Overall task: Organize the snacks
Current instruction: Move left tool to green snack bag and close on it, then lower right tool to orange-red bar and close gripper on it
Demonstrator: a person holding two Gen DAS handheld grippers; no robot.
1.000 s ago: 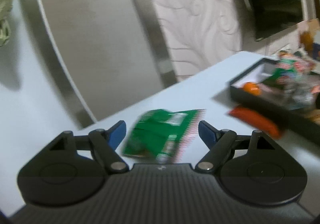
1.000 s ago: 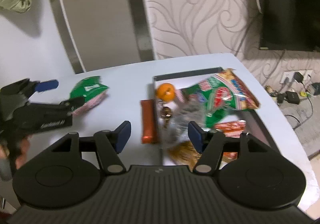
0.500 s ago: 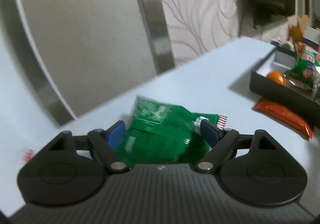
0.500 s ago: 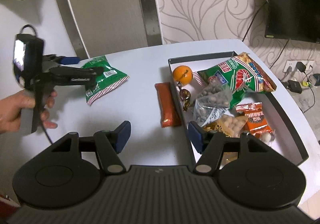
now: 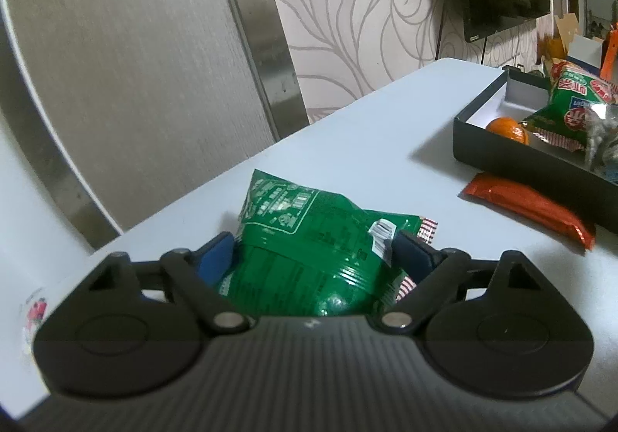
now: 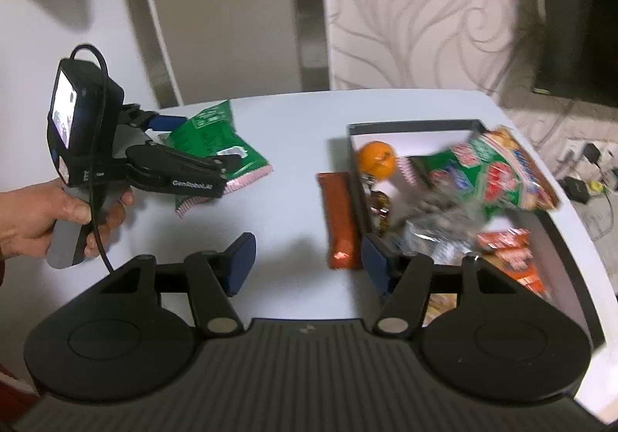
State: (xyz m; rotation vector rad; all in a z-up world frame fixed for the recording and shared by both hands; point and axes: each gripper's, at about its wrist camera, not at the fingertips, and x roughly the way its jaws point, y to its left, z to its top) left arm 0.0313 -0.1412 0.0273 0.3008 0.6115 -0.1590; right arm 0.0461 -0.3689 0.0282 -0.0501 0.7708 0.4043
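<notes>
A green snack packet lies on the white table between the fingers of my left gripper. The jaws are opening and the pads do not squeeze it. The right wrist view shows that left gripper astride the packet. An orange-red bar lies against the outside of the black tray. My right gripper hovers open near the bar's near end, its jaws closing a little with nothing gripped. The tray holds a tangerine, a green-and-red bag and several other snacks.
A person's hand holds the left gripper's handle. The table's far edge runs close behind the packet, with a wall and a metal strip beyond. A dark screen hangs at the right; cables and plugs lie on the floor.
My left gripper has come down and forward over the green packet, which now sits between wider-spread fingers. My right gripper has shifted so the bar's near end is beside its right finger.
</notes>
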